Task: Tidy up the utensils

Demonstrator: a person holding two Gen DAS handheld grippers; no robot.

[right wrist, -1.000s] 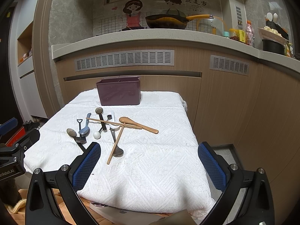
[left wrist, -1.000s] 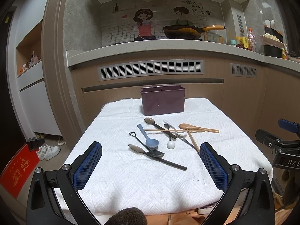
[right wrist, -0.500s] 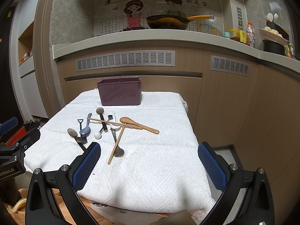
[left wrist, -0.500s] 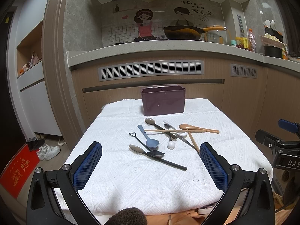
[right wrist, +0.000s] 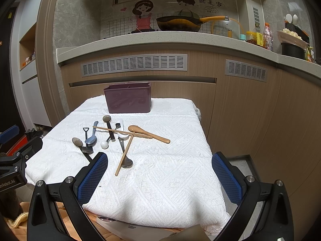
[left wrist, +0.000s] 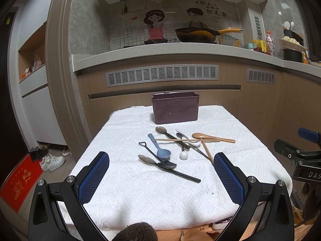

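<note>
Both tongs, left tongs [left wrist: 161,175] and right tongs [right wrist: 159,175], gape wide and empty at the counter's near edge, pre-grasp: utensil pile [left wrist: 176,148] mid-counter, purple caddy [left wrist: 175,107] at far edge, so next pick a top-lying piece like the wooden spoon [right wrist: 148,133].

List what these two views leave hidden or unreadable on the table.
- Inside of the purple bin: both views see only its front wall and rim, so its contents are unknown.
- Long black spoon: in the right view its handle end is hidden behind the right tool's finger.
- Phone: the cloth covers its upper part.
</note>
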